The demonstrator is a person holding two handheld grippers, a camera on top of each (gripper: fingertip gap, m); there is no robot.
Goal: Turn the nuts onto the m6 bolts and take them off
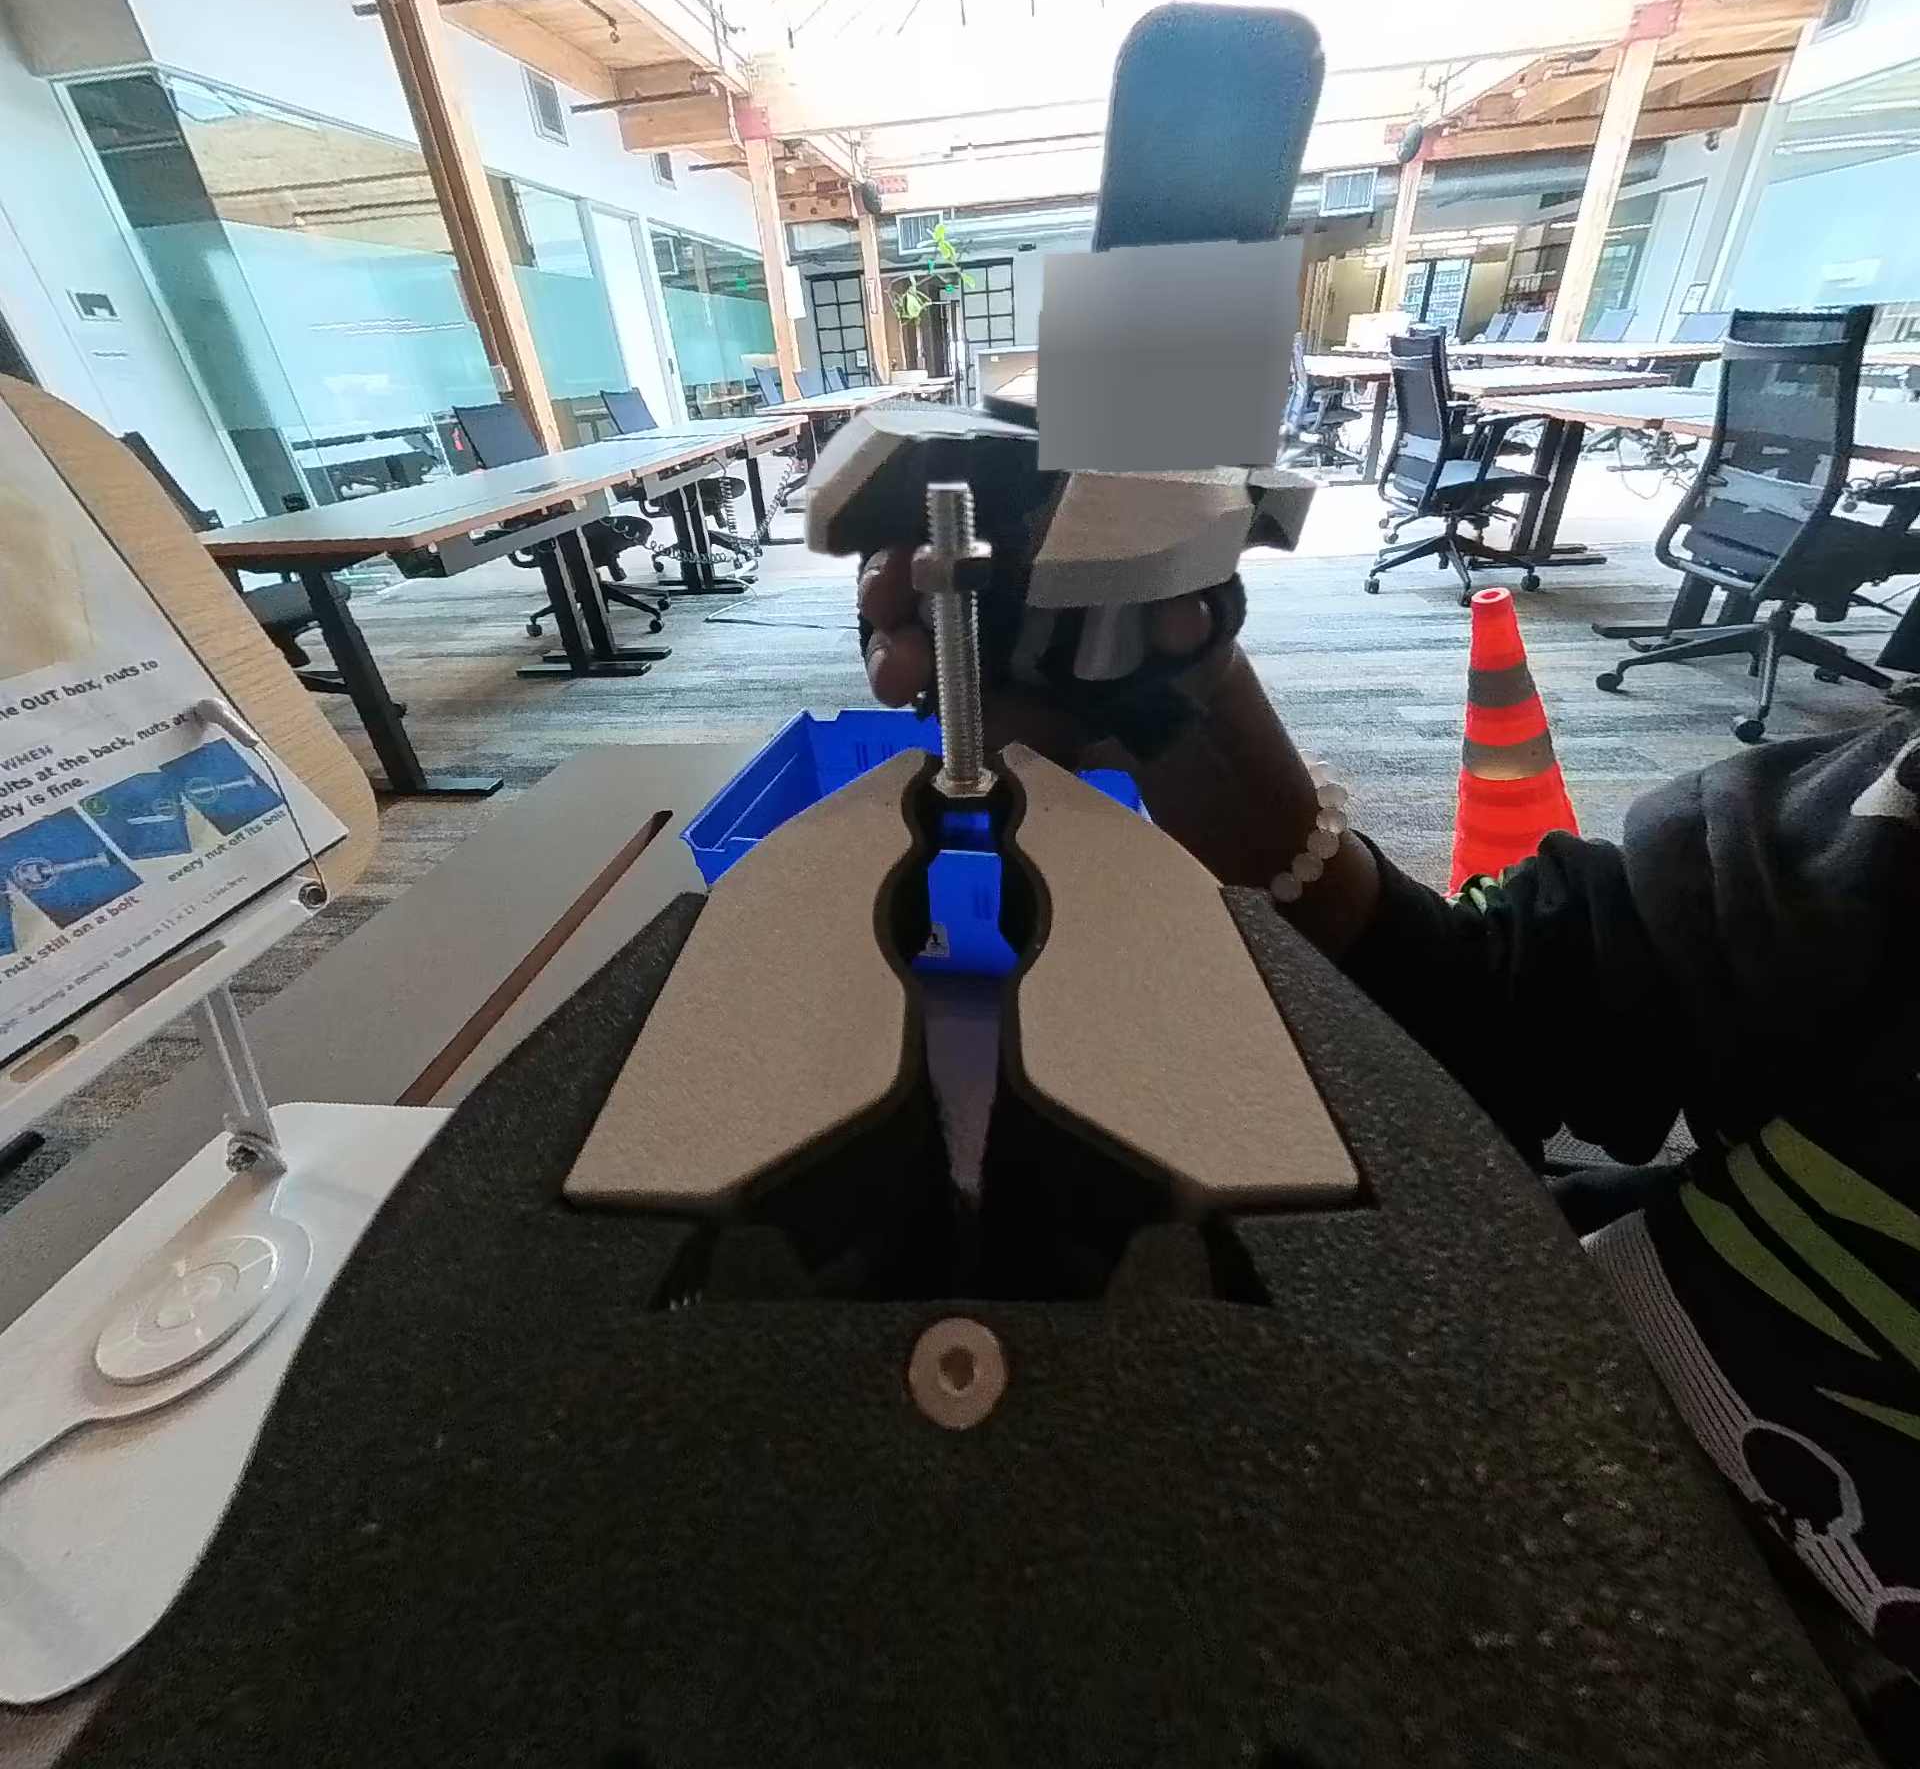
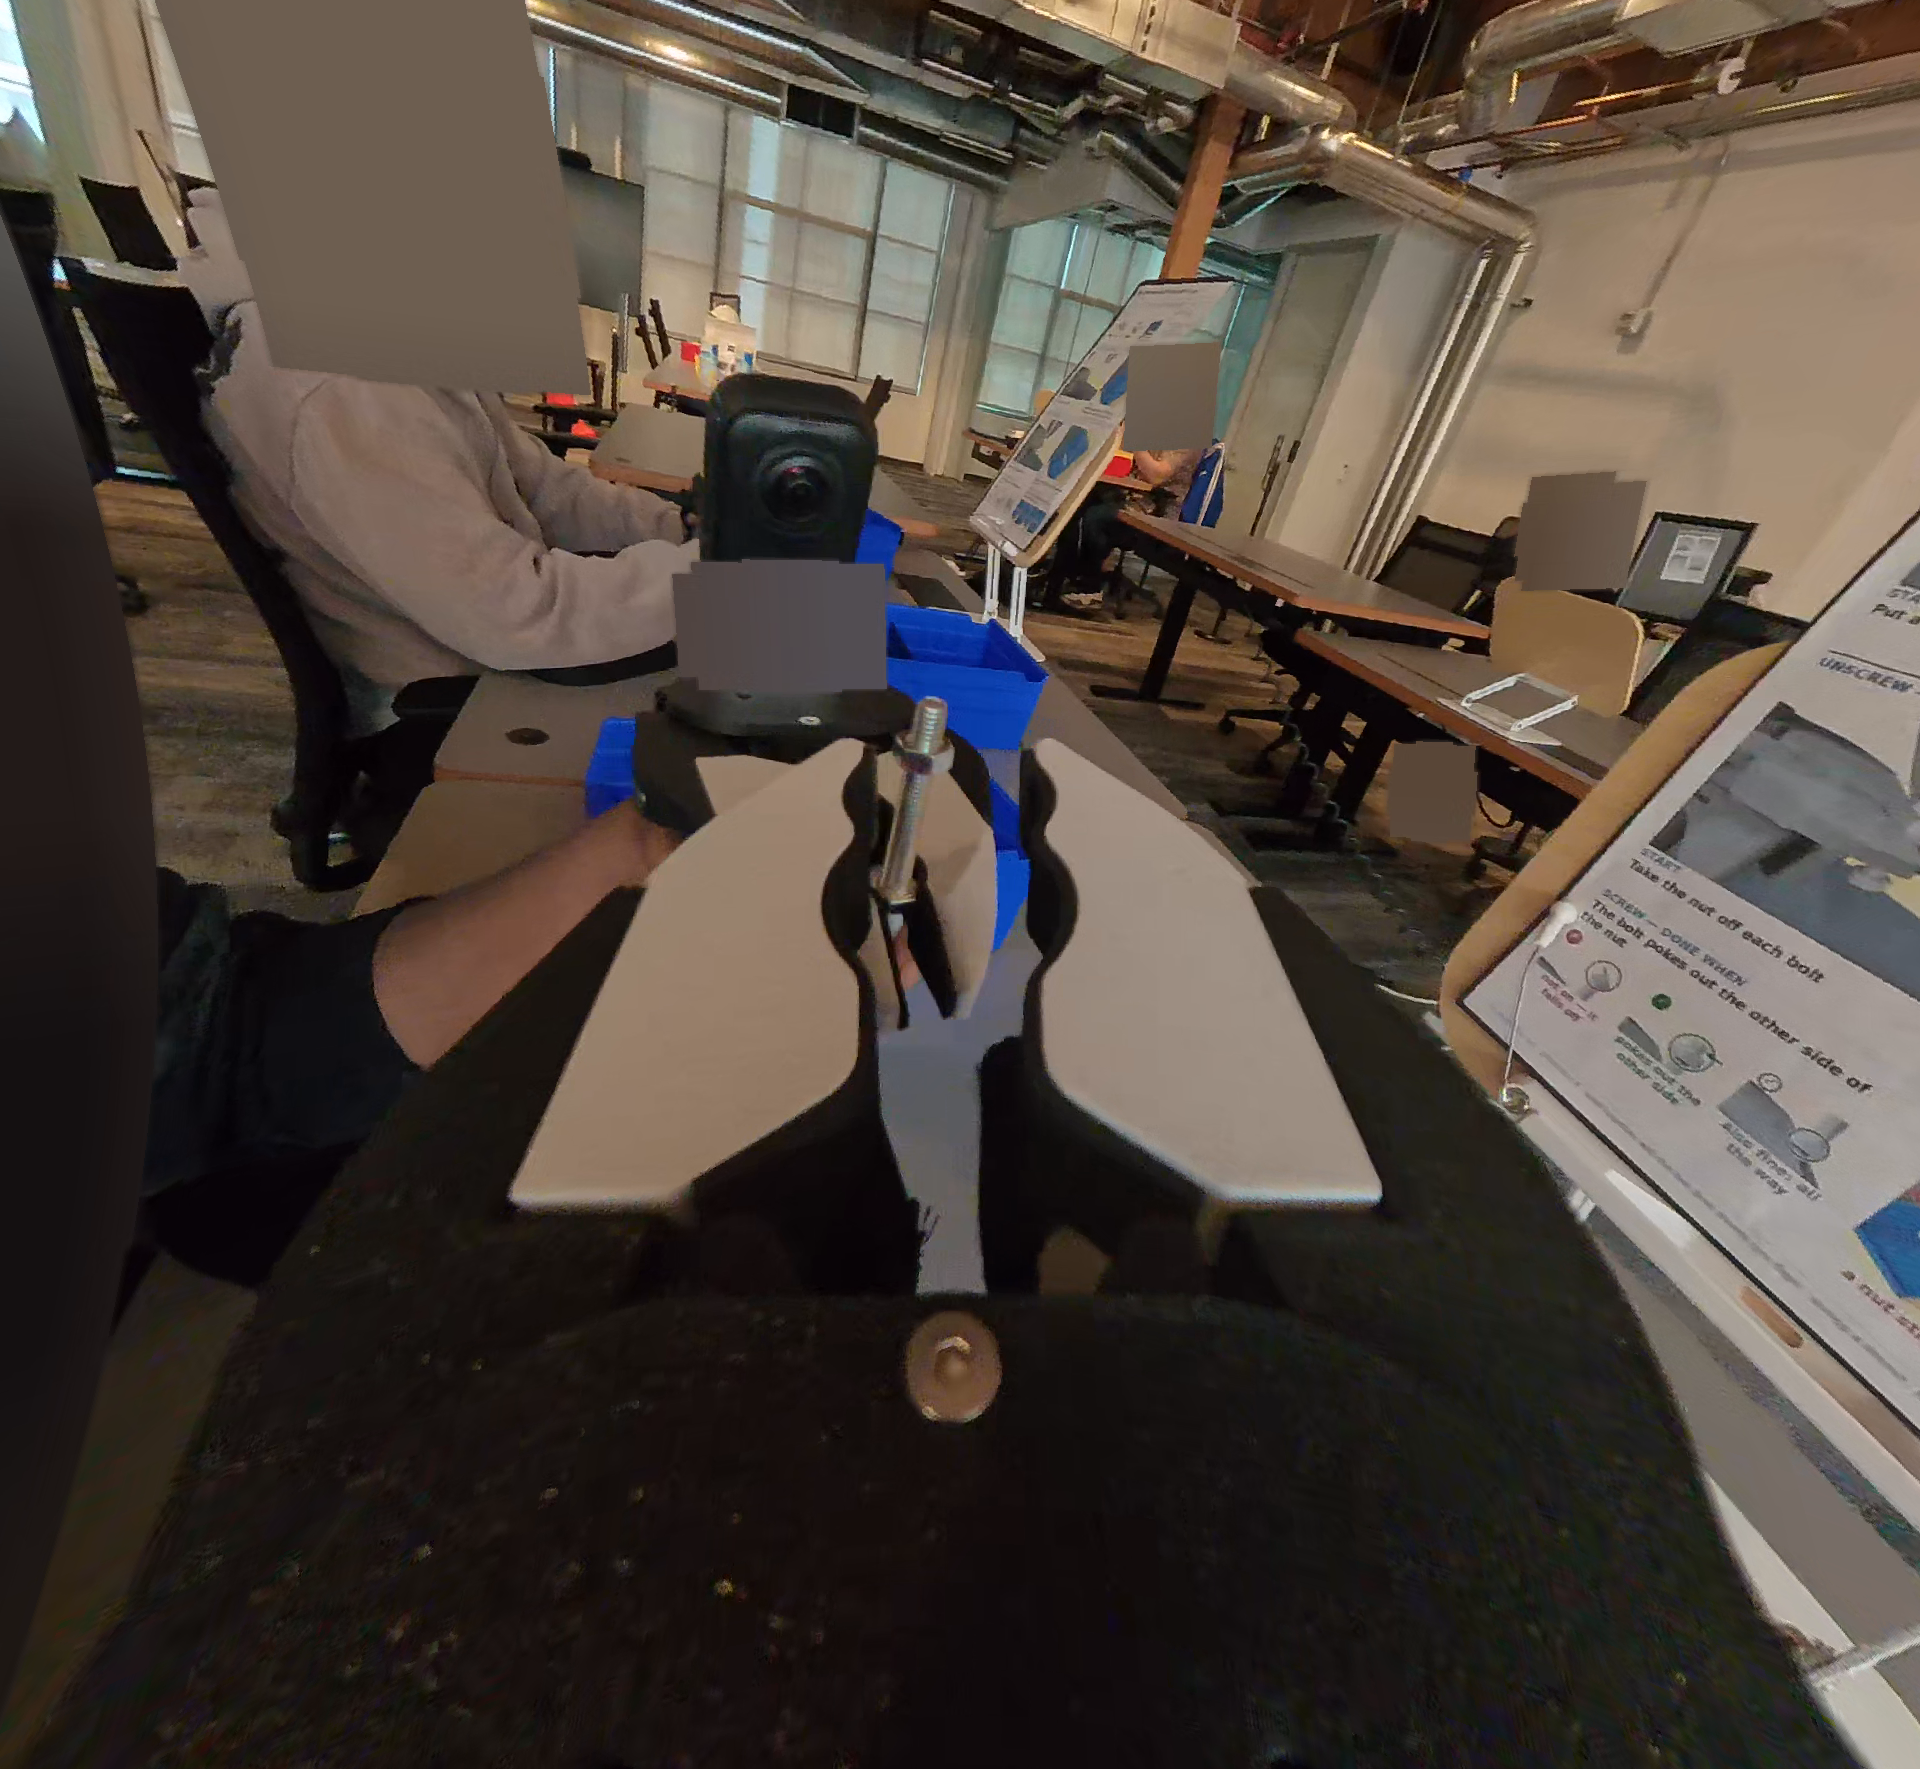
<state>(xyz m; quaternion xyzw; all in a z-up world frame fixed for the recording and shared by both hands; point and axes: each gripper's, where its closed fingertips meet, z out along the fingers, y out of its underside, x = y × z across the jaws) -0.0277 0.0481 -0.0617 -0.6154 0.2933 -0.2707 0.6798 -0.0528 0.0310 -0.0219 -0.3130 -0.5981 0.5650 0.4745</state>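
My left gripper [image 1: 963,769] is shut on the head end of a silver M6 bolt [image 1: 956,670], which stands up from its fingertips. A silver nut [image 1: 951,568] sits on the thread near the bolt's free end. My right gripper [image 1: 987,514] faces it from beyond, with one finger on each side of the nut. In the right wrist view my right gripper [image 2: 945,763] is open. The bolt [image 2: 904,826] and nut [image 2: 923,761] stand between its fingers [image 2: 1091,846], and neither pad presses on them. The left gripper [image 2: 914,898] holds the bolt's lower end there.
A blue bin [image 1: 821,784] sits on the table [image 1: 468,909] just beyond my left fingers; blue bins [image 2: 966,670] also show in the right view. Instruction sheets on stands [image 1: 125,836] [image 2: 1714,992] flank the workspace. An orange cone [image 1: 1507,743] stands on the floor. A person in a grey hoodie [image 2: 436,535] sits nearby.
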